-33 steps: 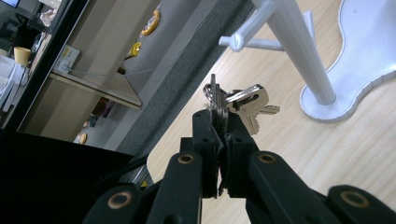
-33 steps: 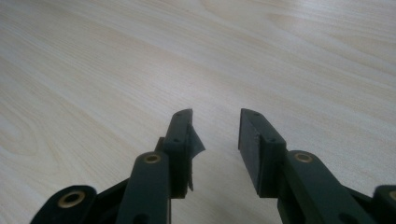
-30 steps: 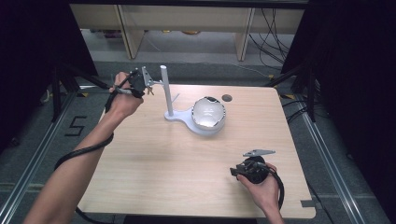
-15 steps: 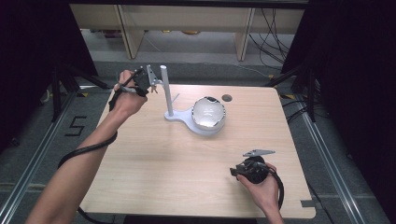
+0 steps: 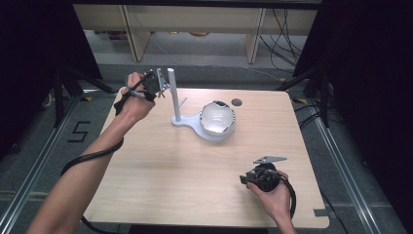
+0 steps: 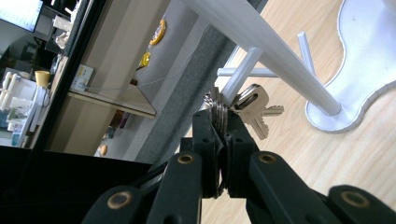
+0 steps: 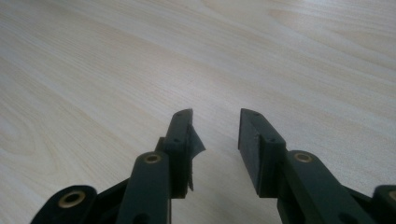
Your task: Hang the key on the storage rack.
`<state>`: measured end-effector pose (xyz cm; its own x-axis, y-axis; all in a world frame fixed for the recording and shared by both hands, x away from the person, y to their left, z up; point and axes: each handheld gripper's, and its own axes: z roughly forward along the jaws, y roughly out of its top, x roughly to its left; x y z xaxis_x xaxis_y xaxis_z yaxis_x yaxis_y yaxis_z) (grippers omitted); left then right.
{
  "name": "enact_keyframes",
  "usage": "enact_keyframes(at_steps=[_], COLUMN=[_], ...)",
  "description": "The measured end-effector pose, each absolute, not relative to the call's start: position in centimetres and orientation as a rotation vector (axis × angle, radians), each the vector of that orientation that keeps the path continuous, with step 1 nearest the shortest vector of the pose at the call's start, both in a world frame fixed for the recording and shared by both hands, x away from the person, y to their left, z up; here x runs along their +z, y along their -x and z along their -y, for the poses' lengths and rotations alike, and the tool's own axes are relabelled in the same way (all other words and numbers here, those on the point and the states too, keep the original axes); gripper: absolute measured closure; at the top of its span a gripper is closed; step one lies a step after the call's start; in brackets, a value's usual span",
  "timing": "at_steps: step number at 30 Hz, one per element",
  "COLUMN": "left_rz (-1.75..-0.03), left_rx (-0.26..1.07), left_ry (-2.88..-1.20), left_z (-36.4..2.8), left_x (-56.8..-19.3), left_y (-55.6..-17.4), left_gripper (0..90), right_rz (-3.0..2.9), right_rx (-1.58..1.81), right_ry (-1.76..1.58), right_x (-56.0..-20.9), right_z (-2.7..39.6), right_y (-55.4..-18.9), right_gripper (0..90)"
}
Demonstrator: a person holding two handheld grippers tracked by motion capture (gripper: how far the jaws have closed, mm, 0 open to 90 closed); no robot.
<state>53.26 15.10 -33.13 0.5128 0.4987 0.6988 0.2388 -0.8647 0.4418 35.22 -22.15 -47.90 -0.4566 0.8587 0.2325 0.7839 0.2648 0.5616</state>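
Left gripper (image 6: 222, 122) clamped on key ring (image 6: 218, 112), key (image 6: 254, 109) dangling by a peg of white stand (image 5: 171, 92) at table's (image 5: 160, 170) far left. Right gripper (image 7: 215, 135) half spread, empty, resting near front right edge.

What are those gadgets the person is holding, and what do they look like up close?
Each hand holds a black gadget. The left gripper and right gripper each have two flat black jaws on linked black bars joined by brass-coloured pins. A thick black cable trails from the left one, another loops from the right. The right one carries a grey three-cornered plate. Both forearms are bare, no sleeves.
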Motion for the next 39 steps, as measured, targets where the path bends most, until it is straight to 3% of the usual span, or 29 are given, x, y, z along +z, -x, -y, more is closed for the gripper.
enact_keyframes(at_steps=[39], left_rz=[-0.412], left_rx=[1.3], left_ry=[-2.696], left_z=[-13.9], left_x=[-31.5], left_y=[-54.4], left_gripper=[84.9], right_rz=[-2.419], right_rx=[0.952], right_ry=[-1.557], right_x=[-48.3], right_z=[22.1], right_y=[-35.3], right_gripper=[65.3])
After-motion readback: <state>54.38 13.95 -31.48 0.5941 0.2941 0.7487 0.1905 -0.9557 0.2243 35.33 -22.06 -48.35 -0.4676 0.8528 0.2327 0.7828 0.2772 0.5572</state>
